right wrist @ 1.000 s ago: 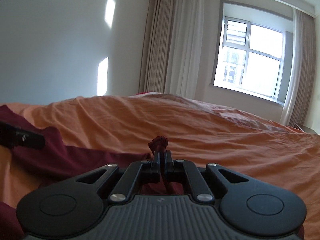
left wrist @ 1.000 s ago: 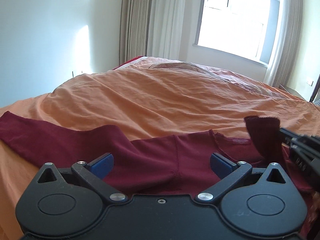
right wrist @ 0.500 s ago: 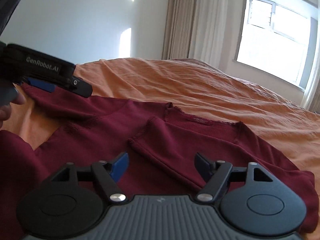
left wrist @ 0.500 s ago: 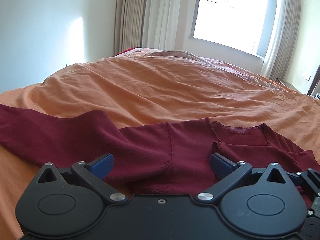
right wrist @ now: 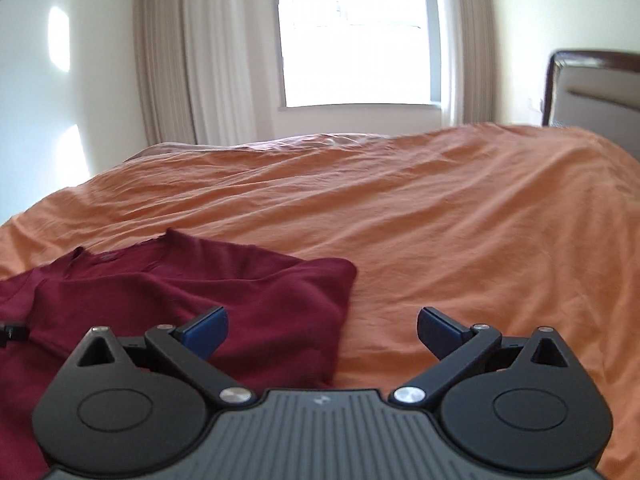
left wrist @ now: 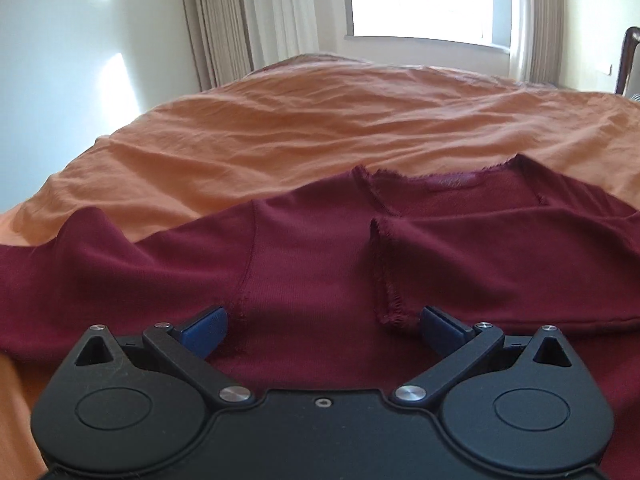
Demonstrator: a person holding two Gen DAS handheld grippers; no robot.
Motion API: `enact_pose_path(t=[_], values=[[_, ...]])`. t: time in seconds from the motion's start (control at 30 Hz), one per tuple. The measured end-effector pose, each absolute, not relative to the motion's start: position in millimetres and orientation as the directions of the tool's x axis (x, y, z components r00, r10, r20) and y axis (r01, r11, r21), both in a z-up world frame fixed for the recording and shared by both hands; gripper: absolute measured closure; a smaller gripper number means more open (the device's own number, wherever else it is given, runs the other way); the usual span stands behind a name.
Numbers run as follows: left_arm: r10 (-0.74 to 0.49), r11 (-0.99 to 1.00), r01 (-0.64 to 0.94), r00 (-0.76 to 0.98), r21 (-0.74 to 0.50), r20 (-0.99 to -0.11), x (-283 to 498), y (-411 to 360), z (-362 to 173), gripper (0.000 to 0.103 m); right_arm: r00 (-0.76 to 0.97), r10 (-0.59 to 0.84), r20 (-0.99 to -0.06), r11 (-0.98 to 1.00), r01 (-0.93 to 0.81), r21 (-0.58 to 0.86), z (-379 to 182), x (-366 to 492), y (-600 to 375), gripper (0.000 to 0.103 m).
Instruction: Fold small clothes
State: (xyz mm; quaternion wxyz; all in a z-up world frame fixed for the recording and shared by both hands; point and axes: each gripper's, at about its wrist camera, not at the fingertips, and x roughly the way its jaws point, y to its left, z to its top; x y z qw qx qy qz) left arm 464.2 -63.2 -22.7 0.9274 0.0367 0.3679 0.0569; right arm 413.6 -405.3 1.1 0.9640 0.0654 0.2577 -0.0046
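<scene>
A dark red long-sleeved top (left wrist: 312,264) lies flat on the orange bedcover (left wrist: 320,128), neckline away from me. One sleeve is folded across the chest, its frayed cuff (left wrist: 386,276) near the middle. The other sleeve (left wrist: 80,264) stretches out to the left. My left gripper (left wrist: 322,322) hovers open low over the chest, its right pad beside the cuff, gripping nothing. My right gripper (right wrist: 322,324) is over the top's (right wrist: 256,304) right edge; its jaws are opening wide, with only cloth and bedcover beneath them.
The wrinkled orange bedcover (right wrist: 440,220) spreads far beyond and to the right of the top. A dark-framed headboard (right wrist: 592,92) stands at the right. Curtains and a bright window (right wrist: 352,40) are behind the bed. A tip of the left gripper (right wrist: 12,332) shows at the left edge.
My right gripper let go of the sleeve, which now lies across the chest, then swung right and opened wide. My left gripper sank closer to the top and shifted along it.
</scene>
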Motion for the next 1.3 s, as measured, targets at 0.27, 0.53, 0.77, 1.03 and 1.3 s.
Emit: enact_pose_path(t=[0.27,0.53,0.77,1.03,1.3], values=[[0.121,0.993,-0.091,0.727,0.08,-0.676,460.6,-55.4,-35.1,0.0,0.872,0.099,-0.48,0.947,0.065,0.314,-18.8,430.3,-446.9,0.005],[0.12,0.993,-0.091,0.728,0.078,-0.675,460.5,-55.6,-35.1,0.0,0.843,0.188,-0.504,0.948,-0.021,0.318,-14.1,465.5,-418.1,0.022],[0.106,0.994,-0.092,0.729,0.057,-0.676,460.9,-53.7,-37.5,0.0,0.831,0.148,-0.537,0.962,0.005,0.273,-17.0,474.4,-410.6,0.092],[0.101,0.995,-0.09,0.732,0.052,-0.674,460.9,-52.0,-38.8,0.0,0.824,0.155,-0.544,0.946,0.036,0.323,-23.1,474.2,-422.8,0.083],[0.097,0.995,-0.09,0.734,0.046,-0.673,461.5,-52.3,-39.7,0.0,0.852,0.085,-0.517,0.989,-0.008,0.15,-6.8,416.6,-418.8,0.03]])
